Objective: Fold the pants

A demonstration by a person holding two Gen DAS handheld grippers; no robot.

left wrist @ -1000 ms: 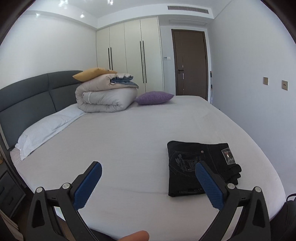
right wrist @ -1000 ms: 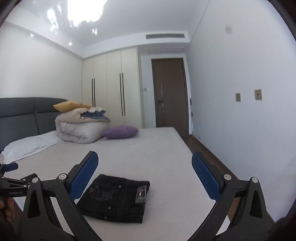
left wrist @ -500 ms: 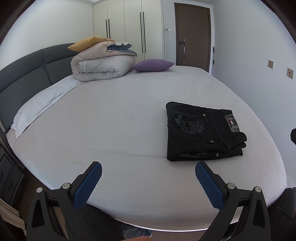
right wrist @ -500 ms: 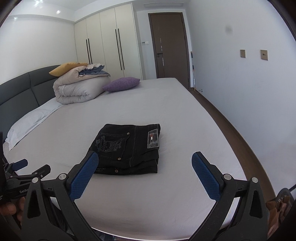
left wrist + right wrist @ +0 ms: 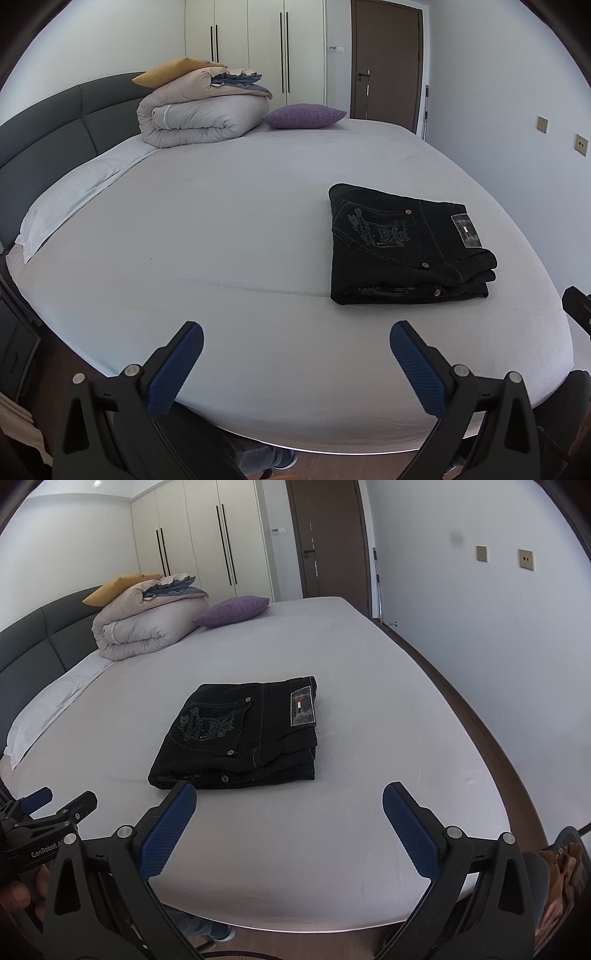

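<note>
Black pants (image 5: 402,247) lie folded into a compact stack on the white bed (image 5: 221,221), with the back pocket and label facing up. They also show in the right wrist view (image 5: 243,734). My left gripper (image 5: 295,350) is open and empty, held above the bed's near edge, to the left of the pants. My right gripper (image 5: 290,812) is open and empty, just in front of the pants. The left gripper also appears at the left edge of the right wrist view (image 5: 55,805).
A rolled duvet (image 5: 199,110) with a yellow cushion (image 5: 173,68) and a purple cushion (image 5: 303,116) sit at the far end by the grey headboard (image 5: 48,133). A white pillow (image 5: 70,199) lies at left. Wardrobe (image 5: 255,48), door (image 5: 388,62) and right wall (image 5: 498,627) surround the bed.
Both grippers have risen and tilted down toward the bed, so the pants now sit higher and fuller in both views. The folded pants have not moved. Both grippers stay open.
</note>
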